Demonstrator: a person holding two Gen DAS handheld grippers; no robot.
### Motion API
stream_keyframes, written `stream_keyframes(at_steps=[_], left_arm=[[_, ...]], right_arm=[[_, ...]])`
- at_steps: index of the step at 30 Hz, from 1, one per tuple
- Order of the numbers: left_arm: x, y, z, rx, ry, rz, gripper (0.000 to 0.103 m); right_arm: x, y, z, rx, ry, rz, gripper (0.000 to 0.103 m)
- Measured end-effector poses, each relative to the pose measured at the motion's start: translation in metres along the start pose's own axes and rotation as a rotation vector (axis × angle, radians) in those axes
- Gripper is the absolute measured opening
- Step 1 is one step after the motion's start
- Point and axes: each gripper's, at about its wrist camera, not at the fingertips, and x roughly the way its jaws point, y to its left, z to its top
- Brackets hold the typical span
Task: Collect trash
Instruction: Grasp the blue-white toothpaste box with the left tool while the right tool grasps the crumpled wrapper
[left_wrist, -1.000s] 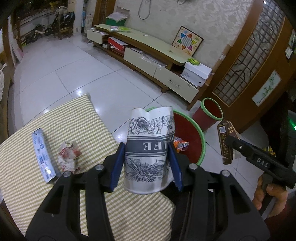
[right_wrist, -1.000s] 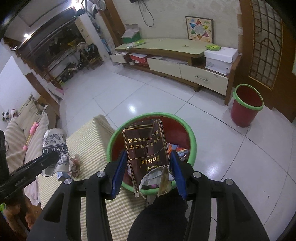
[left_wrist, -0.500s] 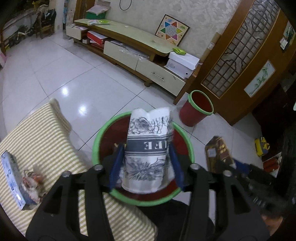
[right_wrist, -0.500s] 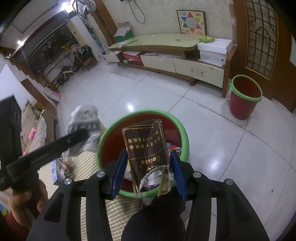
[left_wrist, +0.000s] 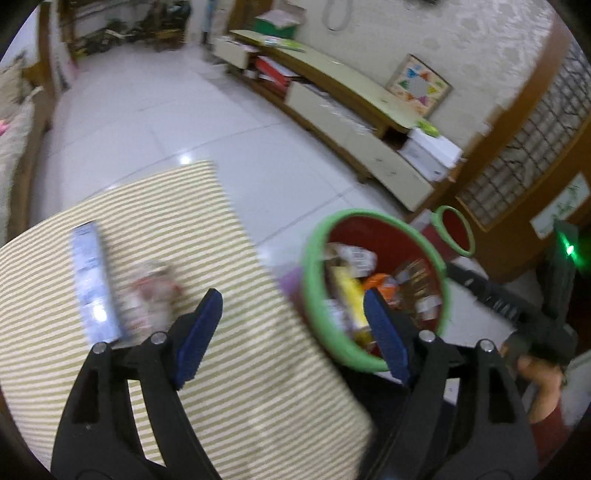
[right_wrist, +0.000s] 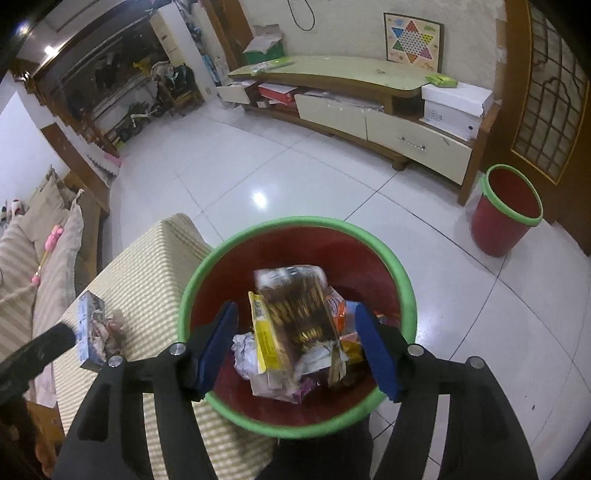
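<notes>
Striped yellow-and-cream cloth covered the surface (left_wrist: 258, 387), which stood against the near red bin (right_wrist: 295, 432) with the green rim. A second, smaller red bin (right_wrist: 506, 218) of the same make stood well apart on the white tiled floor (right_wrist: 295, 173), near the low cabinet (right_wrist: 369, 110) along the wall.

Near bin held a heap of trash: a brown-and-gold wrapper (right_wrist: 299, 314) lay on top, tilted, with a yellow packet (right_wrist: 262, 332) beside it and crumpled white paper (right_wrist: 245, 350) at the left edge of the heap. Orange scraps showed at the right.

Right hand-held gripper (right_wrist: 299, 347) hung over the bin's mouth, jaws opening, blue pads apart and touching nothing; the wrapper lay below and between them, loose.

Left hand-held gripper (left_wrist: 291, 332) sat over the edge of the surface, beside the bin, jaws opening and empty. Picture blurred here.

Still on the surface: a long blue-white box (left_wrist: 92, 284), and touching its right side a small crumpled red-and-white wad (left_wrist: 151, 295).
</notes>
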Motion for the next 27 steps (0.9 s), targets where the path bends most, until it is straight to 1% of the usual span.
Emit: stream_keyframes(at_steps=[1,2,3,5,9,12,16,17,18,19,20,21,24,27], left_arm=[[-0.003,0.012,-0.003,-0.013,-0.006,0.025,0.076],[-0.005,0.024,-0.005,-0.028,-0.009,0.051,0.077],[-0.005,0.038,-0.006,-0.046,-0.008,0.07,0.077],[-0.004,0.07,-0.009,-0.097,0.008,0.108,0.077],[0.002,0.125,-0.004,-0.167,0.026,0.197,0.077],[0.018,0.153,0.007,-0.224,0.052,0.218,0.077],[0.049,0.172,0.018,-0.253,0.105,0.224,0.074],[0.059,0.176,0.019,-0.25,0.126,0.231,0.071],[0.066,0.178,0.021,-0.251,0.144,0.23,0.063],[0.074,0.181,0.021,-0.256,0.166,0.221,0.058],[0.081,0.186,0.019,-0.27,0.182,0.199,0.05],[0.083,0.189,0.016,-0.282,0.186,0.184,0.039],[0.075,0.194,0.009,-0.297,0.169,0.154,0.036],[0.051,0.194,-0.008,-0.273,0.134,0.134,0.036]], right_arm=[[-0.001,0.002,-0.001,0.001,-0.009,-0.001,0.07],[-0.001,0.001,0.0,-0.003,-0.017,-0.005,0.074],[-0.003,0.004,-0.002,-0.013,-0.022,-0.017,0.076],[-0.004,0.009,-0.006,-0.034,-0.001,-0.02,0.076],[-0.014,0.021,-0.019,-0.053,0.011,0.002,0.076],[-0.02,0.035,-0.03,-0.03,0.031,0.025,0.076],[-0.022,0.065,-0.041,-0.053,0.059,0.057,0.076],[-0.021,0.074,-0.043,-0.067,0.068,0.064,0.076],[-0.019,0.087,-0.045,-0.089,0.08,0.072,0.076],[-0.017,0.094,-0.045,-0.101,0.086,0.075,0.076],[-0.015,0.104,-0.046,-0.115,0.093,0.079,0.076],[-0.012,0.116,-0.047,-0.135,0.103,0.087,0.076],[-0.003,0.147,-0.043,-0.182,0.112,0.11,0.076],[0.015,0.182,-0.04,-0.223,0.126,0.144,0.076]])
